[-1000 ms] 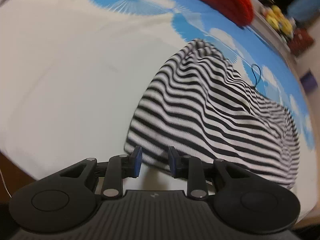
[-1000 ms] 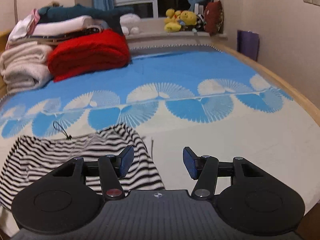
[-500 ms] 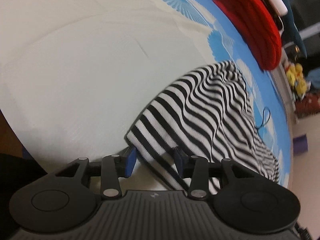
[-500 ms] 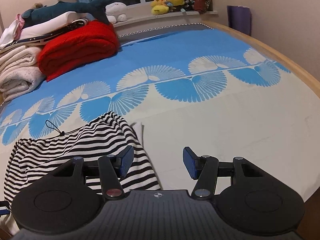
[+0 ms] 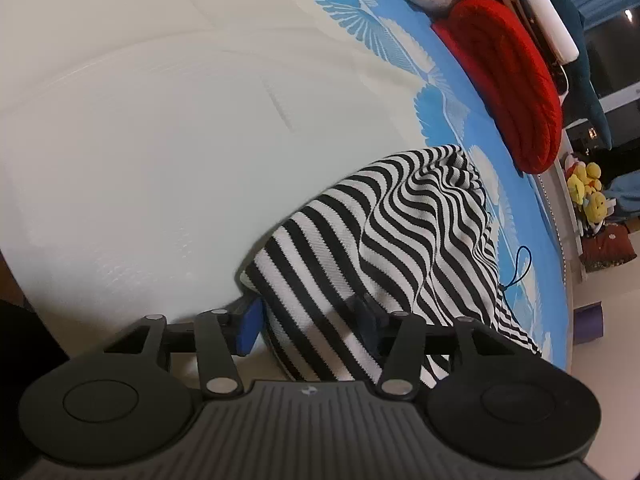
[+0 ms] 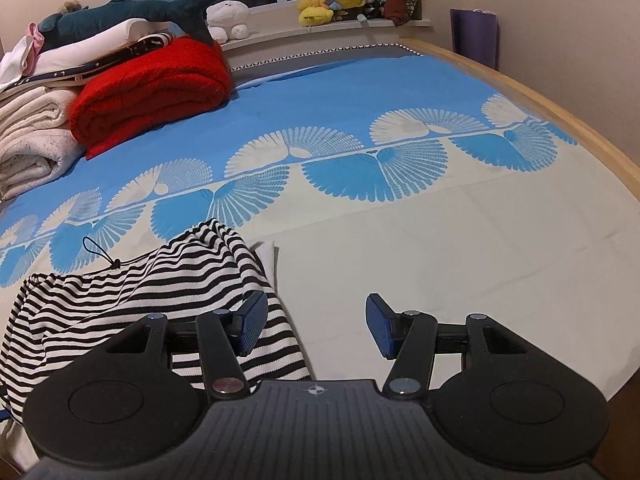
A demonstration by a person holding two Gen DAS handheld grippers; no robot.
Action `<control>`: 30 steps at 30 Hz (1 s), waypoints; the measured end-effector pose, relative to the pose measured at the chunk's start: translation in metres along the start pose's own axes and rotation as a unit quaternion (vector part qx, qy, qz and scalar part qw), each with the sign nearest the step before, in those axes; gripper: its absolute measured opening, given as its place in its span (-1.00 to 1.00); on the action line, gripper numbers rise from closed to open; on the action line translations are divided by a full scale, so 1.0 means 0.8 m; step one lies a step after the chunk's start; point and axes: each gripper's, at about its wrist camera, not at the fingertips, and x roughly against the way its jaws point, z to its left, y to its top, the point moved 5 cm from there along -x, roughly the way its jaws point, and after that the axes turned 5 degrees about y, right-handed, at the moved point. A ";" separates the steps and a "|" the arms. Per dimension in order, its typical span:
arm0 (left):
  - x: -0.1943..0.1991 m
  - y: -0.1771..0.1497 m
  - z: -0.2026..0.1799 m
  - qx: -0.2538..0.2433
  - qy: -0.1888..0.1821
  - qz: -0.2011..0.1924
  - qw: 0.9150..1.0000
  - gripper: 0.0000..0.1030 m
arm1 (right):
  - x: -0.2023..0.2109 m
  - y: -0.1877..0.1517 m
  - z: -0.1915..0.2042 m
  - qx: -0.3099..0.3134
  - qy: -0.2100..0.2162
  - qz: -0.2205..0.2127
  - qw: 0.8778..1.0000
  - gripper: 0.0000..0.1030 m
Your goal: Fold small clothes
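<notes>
A black-and-white striped garment point(image 5: 400, 232) lies bunched on the blue-and-white bedspread point(image 5: 140, 140), a dark drawstring loop point(image 5: 522, 264) trailing from it. My left gripper point(image 5: 308, 322) is low over its near corner. Its jaws are opening, with the striped cloth lying loose between them and the blue pads not pressing on it. In the right wrist view the same garment point(image 6: 140, 288) sits at the lower left. My right gripper point(image 6: 316, 326) hangs open at the garment's right edge, its left finger point(image 6: 252, 320) over the stripes, and between the jaws is only bare sheet.
A folded red blanket point(image 6: 152, 88) and a stack of pale folded towels point(image 6: 28, 140) lie at the bed's far left, a plush shark point(image 6: 140, 10) on top. Plush toys point(image 6: 332, 0) line the windowsill. The wooden bed rim point(image 6: 560, 120) curves along the right.
My left gripper has rolled and sunk closer to the garment's corner, and its jaws have widened around the cloth. The right gripper's view has shifted slightly, with its jaws unchanged.
</notes>
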 end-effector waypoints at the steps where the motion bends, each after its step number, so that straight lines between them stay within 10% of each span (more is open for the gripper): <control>1: 0.000 0.000 0.000 -0.002 -0.001 -0.001 1.000 0.11 | 0.000 -0.001 0.000 0.000 -0.001 0.000 1.000 0.09; 6: -0.005 0.001 -0.008 -0.017 -0.006 -0.006 1.000 0.07 | -0.002 -0.004 0.001 0.006 -0.008 0.003 1.000 0.09; 10: -0.009 0.002 -0.013 -0.035 -0.011 -0.007 0.999 -0.65 | -0.007 -0.008 0.004 0.013 -0.015 0.007 1.000 0.09; 20: 0.048 0.027 -0.028 -0.100 0.028 -0.088 0.991 -0.78 | -0.013 -0.004 0.012 0.007 -0.017 0.008 1.000 0.09; 25: 0.050 0.020 -0.043 -0.194 0.147 -0.094 0.965 -0.77 | -0.014 0.001 0.013 0.004 -0.009 0.005 1.000 0.09; 30: 0.087 -0.006 -0.147 -0.309 0.181 -0.171 0.918 -0.78 | -0.009 0.009 0.002 -0.009 -0.001 -0.002 1.000 0.09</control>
